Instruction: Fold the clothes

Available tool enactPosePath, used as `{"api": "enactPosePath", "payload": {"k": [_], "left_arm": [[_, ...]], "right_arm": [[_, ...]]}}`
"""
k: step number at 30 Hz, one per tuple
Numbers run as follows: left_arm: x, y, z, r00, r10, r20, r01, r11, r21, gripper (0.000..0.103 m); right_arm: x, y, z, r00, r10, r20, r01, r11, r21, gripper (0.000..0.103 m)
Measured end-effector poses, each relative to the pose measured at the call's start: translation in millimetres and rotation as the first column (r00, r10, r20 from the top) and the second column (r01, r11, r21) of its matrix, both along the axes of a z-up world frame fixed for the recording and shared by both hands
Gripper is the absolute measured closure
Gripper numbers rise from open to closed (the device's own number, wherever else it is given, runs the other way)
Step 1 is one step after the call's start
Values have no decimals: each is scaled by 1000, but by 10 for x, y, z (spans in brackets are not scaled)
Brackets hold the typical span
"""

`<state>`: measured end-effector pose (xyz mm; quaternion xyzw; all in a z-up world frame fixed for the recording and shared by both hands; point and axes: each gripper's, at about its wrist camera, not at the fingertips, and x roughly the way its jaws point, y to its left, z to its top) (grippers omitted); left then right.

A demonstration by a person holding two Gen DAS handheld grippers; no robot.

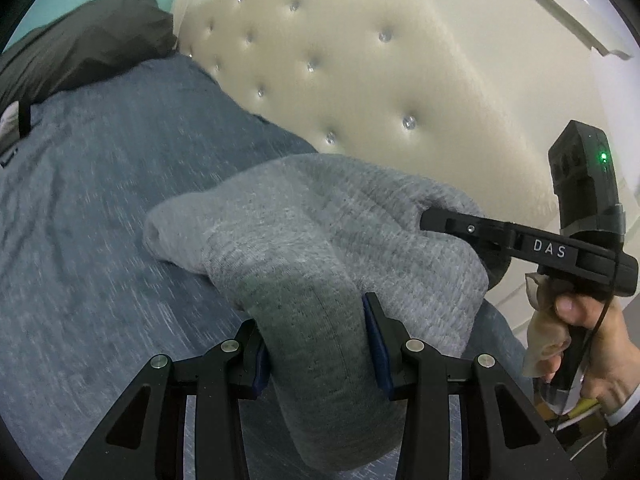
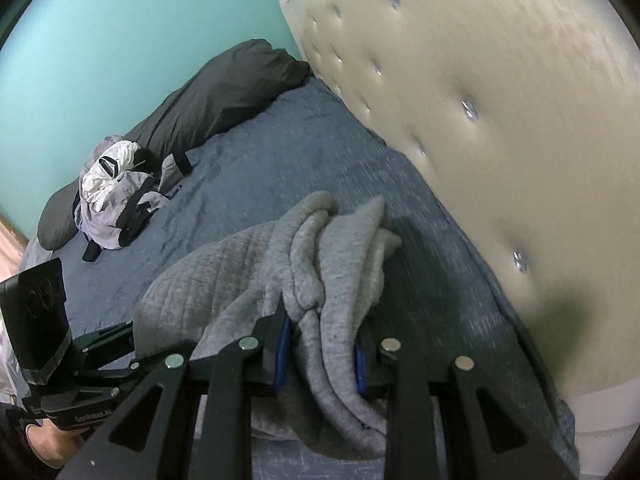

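Right wrist: grey garment [image 2: 320,280] hides right gripper [image 2: 320,344] pads (bg blurred).

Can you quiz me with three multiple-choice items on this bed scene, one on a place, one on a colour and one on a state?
1. Where does the heap of white, lilac and black clothes lie?
A. against the dark grey pillow
B. on the tufted headboard
C. on the floor

2. What colour is the wall behind the bed?
A. yellow
B. turquoise
C. red

3. How is the grey knitted sweater held?
A. lying free
B. by one hand-held gripper
C. by both hand-held grippers

Answers:
1 A, the heap rests by the dark grey pillow on the blue bedcover.
2 B, the wall is turquoise.
3 C, the left hand-held gripper and the right hand-held gripper each clamp a fold of it.
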<state>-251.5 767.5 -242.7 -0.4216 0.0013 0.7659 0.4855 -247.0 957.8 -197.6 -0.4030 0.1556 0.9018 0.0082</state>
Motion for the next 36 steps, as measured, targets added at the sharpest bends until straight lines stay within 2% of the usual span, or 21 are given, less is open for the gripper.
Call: {"api": "enactPosePath", "payload": {"k": [7,12,24,31,36], "left_arm": [[136,11,-143,997,3,75,-3,1000,10,59],[159,-9,-287,986,2,166,-5,1000,18,59],[113,-115,-446,927,16,374,-40,998,57,59],[147,-101,-560,910,25,413,-42,999,32,59],[171,-131,-647,900,36,435,-54,998,31,59]], "right_arm": [[144,99,-124,1000,-2,28,3,1000,-31,79],[185,160,-232,998,-15,56,18,998,-60,79],[224,290,-380,988,-46,149,71,984,-166,79],[246,326,-472,972,-50,231,90,983,-163,79],[296,353,-550,968,-62,244,104,981,-165,79]]}}
